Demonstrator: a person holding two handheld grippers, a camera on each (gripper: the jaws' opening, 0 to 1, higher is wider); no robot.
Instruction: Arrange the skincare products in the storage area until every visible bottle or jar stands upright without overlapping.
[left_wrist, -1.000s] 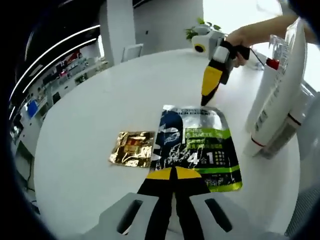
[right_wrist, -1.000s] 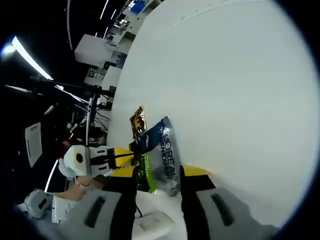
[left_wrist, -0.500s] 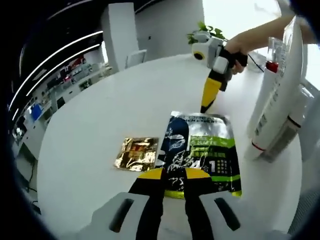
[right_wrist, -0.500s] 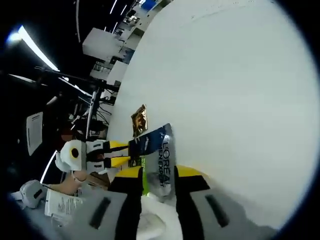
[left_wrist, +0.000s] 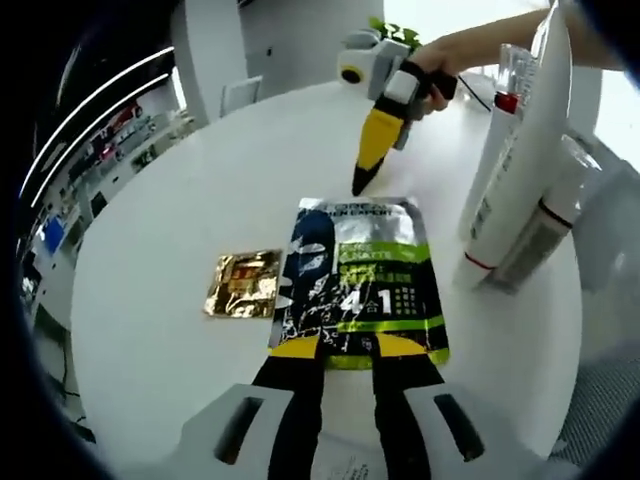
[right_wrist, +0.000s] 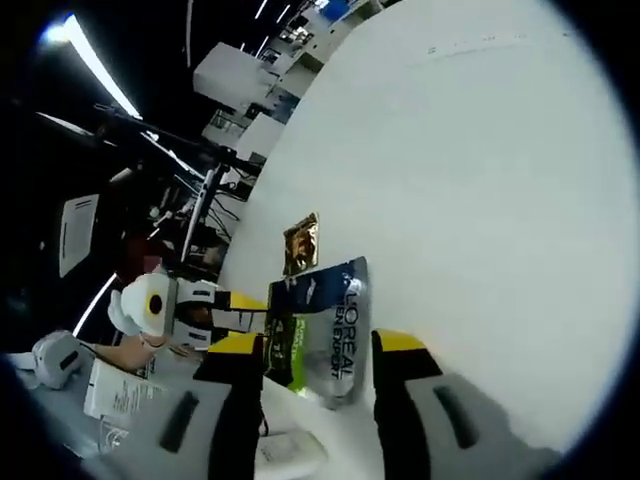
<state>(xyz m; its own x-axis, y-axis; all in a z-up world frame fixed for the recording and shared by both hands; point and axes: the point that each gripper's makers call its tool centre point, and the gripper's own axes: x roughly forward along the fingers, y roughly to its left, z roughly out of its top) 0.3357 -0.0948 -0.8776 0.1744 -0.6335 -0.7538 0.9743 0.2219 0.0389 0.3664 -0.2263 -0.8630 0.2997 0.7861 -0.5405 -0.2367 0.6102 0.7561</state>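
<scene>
A flat silver, green and black sachet (left_wrist: 355, 280) lies on the white table (left_wrist: 160, 230), with a small gold sachet (left_wrist: 243, 285) to its left. My left gripper (left_wrist: 347, 345) is open, and the big sachet's near edge sits between its yellow tips. The right gripper (left_wrist: 358, 188) points down at the sachet's far edge, held by a hand. In the right gripper view, my right gripper (right_wrist: 318, 350) is open over the same sachet (right_wrist: 322, 325), the gold sachet (right_wrist: 302, 243) lies beyond, and the left gripper (right_wrist: 262, 312) reaches in from the left.
A tall white tube (left_wrist: 520, 160) leans at the right of the table beside a grey bottle (left_wrist: 540, 240) and a clear red-capped bottle (left_wrist: 505, 100). A potted plant (left_wrist: 392, 30) stands at the far edge. Wide bare tabletop (right_wrist: 480, 180) stretches past the sachets.
My left gripper's jaws went from shut to open around the big sachet's near edge. The right gripper's jaws have spread a little wider. Both views shifted with the hands.
</scene>
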